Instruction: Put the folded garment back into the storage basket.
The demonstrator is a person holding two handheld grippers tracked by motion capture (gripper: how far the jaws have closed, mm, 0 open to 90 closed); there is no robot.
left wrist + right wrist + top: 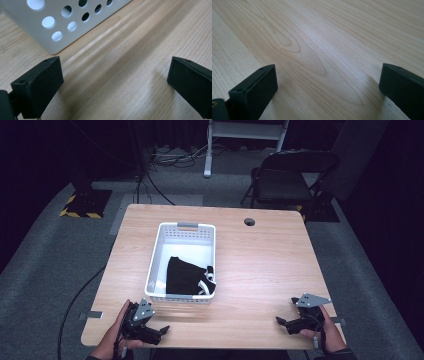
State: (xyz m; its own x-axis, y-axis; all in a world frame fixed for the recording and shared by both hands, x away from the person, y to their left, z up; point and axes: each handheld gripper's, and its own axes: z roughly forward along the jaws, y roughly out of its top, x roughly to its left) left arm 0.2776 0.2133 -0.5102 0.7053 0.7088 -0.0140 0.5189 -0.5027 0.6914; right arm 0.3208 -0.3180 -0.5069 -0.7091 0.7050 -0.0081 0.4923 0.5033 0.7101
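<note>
Black garment crumpled in white basket

Both grippers are black, the left gripper and the right gripper, each with a grey three-cornered plate on top, blocky jaws and small screw holes.

A light wooden table carries a white perforated basket near its middle.
</note>
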